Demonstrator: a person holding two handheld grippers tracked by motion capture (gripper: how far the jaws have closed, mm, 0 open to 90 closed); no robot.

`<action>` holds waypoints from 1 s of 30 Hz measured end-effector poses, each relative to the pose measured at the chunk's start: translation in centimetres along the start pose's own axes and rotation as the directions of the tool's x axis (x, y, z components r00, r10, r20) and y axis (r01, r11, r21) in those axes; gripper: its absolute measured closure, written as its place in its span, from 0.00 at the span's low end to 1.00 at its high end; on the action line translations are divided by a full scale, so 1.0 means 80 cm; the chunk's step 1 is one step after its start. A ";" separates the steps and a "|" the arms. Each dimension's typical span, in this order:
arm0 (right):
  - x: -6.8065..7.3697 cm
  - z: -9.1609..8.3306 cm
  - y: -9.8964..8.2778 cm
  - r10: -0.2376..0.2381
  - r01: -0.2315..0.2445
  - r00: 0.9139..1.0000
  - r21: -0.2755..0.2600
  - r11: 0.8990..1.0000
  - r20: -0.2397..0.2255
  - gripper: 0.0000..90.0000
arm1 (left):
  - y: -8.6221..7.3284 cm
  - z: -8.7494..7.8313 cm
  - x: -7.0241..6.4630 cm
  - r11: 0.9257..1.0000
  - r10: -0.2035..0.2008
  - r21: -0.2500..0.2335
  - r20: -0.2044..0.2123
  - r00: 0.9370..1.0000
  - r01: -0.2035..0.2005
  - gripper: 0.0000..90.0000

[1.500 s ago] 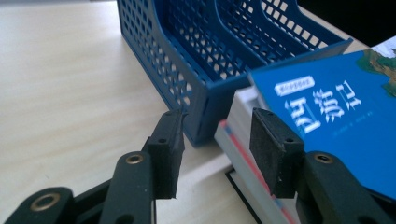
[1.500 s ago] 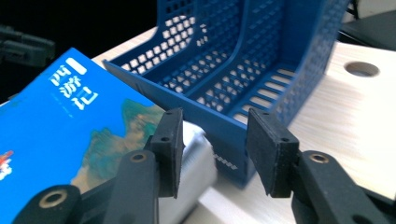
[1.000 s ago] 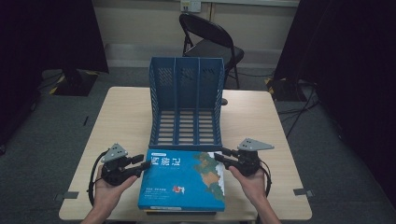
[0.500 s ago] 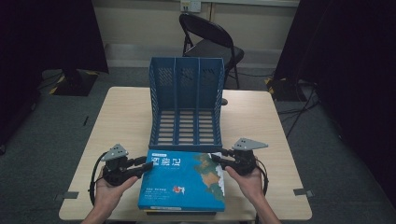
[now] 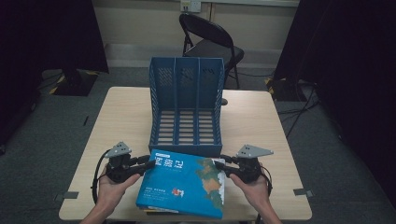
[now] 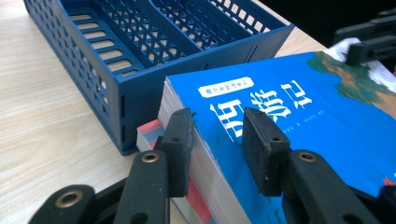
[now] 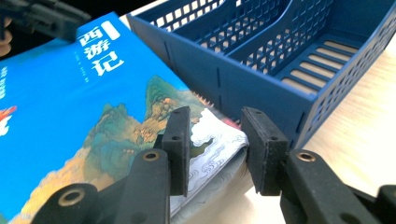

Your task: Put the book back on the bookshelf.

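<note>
The left gripper (image 5: pixel 148 164) and the right gripper (image 5: pixel 220 164) clamped the blue book (image 5: pixel 184 184) at its two far corners, their jaws having just been closing on it; it lay on other books. The rack (image 5: pixel 187 109) stood just behind it

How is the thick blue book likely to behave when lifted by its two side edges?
The blue book looks thick, so probably heavy. Its glossy cover may slip between the pads. It lies on another book, which might shift as it rises.

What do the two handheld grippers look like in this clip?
Both grippers, left and right, are black, each topped by a grey three-cornered plate and trailing a black cable. The fingers are black arms with brass-coloured rivets and rectangular foam-like pads. No sleeves show.
</note>
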State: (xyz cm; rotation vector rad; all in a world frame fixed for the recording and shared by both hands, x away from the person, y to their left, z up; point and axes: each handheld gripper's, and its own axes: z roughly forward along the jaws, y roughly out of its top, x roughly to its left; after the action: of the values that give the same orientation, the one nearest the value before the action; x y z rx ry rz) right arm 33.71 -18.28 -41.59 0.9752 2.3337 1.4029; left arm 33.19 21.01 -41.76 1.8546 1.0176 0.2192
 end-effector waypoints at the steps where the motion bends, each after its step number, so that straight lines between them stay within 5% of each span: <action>1: 0.002 -0.004 -0.003 0.002 -0.002 1.000 0.002 1.000 -0.003 0.71 | 0.002 0.003 -0.001 1.000 -0.003 0.003 0.003 1.000 0.003 0.72; 7: 0.008 -0.018 -0.009 0.011 -0.011 1.000 -0.004 1.000 -0.012 0.70 | 0.008 0.009 -0.004 1.000 0.007 0.008 -0.007 1.000 -0.007 0.72; 12: 0.003 -0.004 0.003 -0.003 0.003 0.999 -0.013 1.000 -0.032 0.64 | -0.006 -0.004 -0.009 1.000 0.005 0.019 0.023 1.000 -0.005 0.67; 17: 0.003 0.016 0.013 -0.018 0.018 0.997 -0.001 1.000 -0.077 0.69 | -0.015 -0.014 -0.020 0.999 0.031 0.025 0.010 0.999 -0.031 0.63; 19: 0.005 0.023 0.012 -0.010 0.012 0.992 0.013 1.000 -0.129 0.72 | -0.013 -0.013 -0.018 0.999 0.028 0.034 0.015 0.999 -0.029 0.63; 30: 0.011 0.004 -0.004 0.009 -0.006 0.990 0.021 1.000 -0.137 0.74 | 0.008 0.014 -0.018 0.996 0.055 0.064 0.027 0.998 -0.056 0.66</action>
State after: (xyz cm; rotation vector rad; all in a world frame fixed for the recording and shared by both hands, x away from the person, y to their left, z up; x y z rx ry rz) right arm 33.11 -17.54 -41.90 0.9206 2.4494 1.4961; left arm 33.19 19.10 -41.39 1.9411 0.9666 0.1971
